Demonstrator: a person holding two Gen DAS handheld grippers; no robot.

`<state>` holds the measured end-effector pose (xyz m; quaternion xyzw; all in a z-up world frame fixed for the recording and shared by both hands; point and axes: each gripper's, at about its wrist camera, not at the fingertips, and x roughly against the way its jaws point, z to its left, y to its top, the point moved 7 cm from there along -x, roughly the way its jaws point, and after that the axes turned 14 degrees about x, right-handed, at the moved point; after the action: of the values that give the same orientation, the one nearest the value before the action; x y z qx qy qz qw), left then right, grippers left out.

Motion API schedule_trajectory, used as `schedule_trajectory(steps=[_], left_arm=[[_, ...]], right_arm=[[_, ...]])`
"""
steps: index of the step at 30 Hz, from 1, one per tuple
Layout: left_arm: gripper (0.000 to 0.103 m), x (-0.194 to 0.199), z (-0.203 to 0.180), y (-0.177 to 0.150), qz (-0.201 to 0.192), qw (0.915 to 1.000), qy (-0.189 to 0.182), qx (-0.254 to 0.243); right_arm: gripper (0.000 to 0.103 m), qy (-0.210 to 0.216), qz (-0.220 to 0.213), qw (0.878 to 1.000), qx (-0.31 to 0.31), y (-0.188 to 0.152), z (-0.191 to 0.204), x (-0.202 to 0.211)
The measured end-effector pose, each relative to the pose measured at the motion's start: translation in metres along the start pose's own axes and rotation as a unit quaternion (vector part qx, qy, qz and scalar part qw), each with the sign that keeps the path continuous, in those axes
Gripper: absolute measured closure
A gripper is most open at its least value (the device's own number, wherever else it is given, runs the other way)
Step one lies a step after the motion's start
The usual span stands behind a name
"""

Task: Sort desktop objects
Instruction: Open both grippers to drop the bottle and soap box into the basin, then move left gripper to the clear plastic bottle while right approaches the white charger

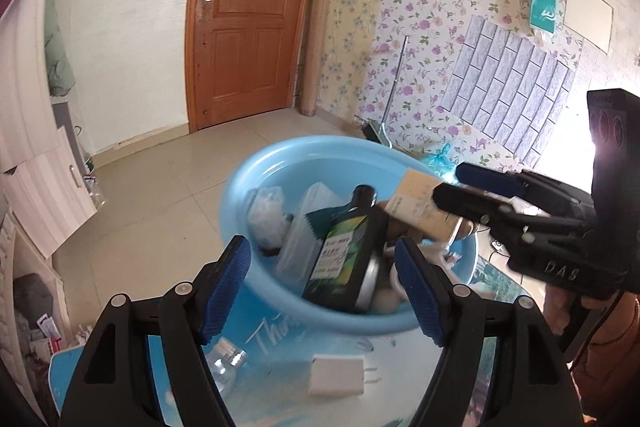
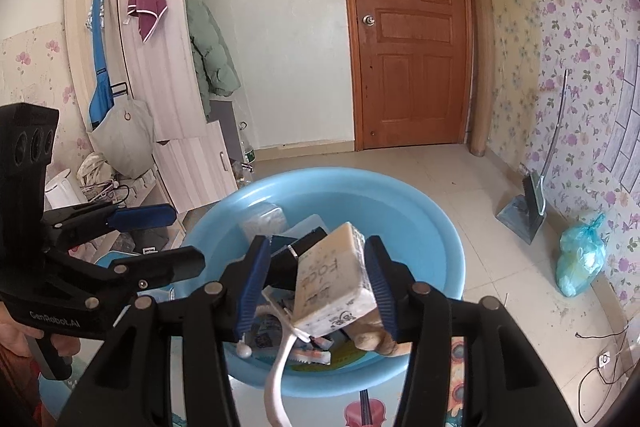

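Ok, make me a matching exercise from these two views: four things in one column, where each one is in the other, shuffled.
Things:
1. beige box
2. dark green bottle
3. white charger plug
4. blue plastic bag

Places:
A. on the floor by the flowered wall
B. lying in the blue basin
C. on the table in front of the basin
D. between the right gripper pads, over the basin

Pairs: 1-D, 2-B, 3-C, 4-A
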<state>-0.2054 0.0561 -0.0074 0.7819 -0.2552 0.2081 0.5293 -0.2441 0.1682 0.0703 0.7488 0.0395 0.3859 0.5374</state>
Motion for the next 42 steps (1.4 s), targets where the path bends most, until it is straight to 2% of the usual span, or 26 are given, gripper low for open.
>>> schedule_trajectory(steps=[4,8,10,14,21,30,36,42], left_arm=[[0.024,0.014,0.021,-0.019,0.005,0.9998,0.016,0.012],[0.023,0.025,0.043,-0.041,0.015,0.9988,0.040,0.024],[0.019,0.028,0.052,-0.050,0.018,0.9982,0.050,0.029],[0.016,0.035,0.070,-0.067,0.026,0.9962,0.077,0.031],[0.014,0.039,0.093,-0.090,0.043,0.9931,0.103,0.037],[0.013,0.035,0.119,-0.112,0.070,0.9904,0.107,0.054],[0.013,0.026,0.125,-0.117,0.083,0.9895,0.107,0.051],[0.013,0.008,0.123,-0.107,0.094,0.9895,0.107,0.021]], right_arm=[[0.055,-0.013,-0.007,1.000,0.012,0.003,0.011,0.011],[0.054,-0.003,-0.009,1.000,0.013,0.002,0.025,0.018],[0.054,0.002,-0.007,1.000,0.017,0.001,0.036,0.020],[0.054,0.024,-0.006,0.999,0.030,-0.004,0.062,0.025],[0.054,0.066,0.012,0.996,0.050,-0.015,0.111,0.023],[0.054,0.098,0.057,0.992,0.063,-0.041,0.150,0.006],[0.054,0.093,0.084,0.991,0.053,-0.057,0.149,-0.007],[0.054,0.086,0.104,0.989,0.053,-0.070,0.142,-0.020]])
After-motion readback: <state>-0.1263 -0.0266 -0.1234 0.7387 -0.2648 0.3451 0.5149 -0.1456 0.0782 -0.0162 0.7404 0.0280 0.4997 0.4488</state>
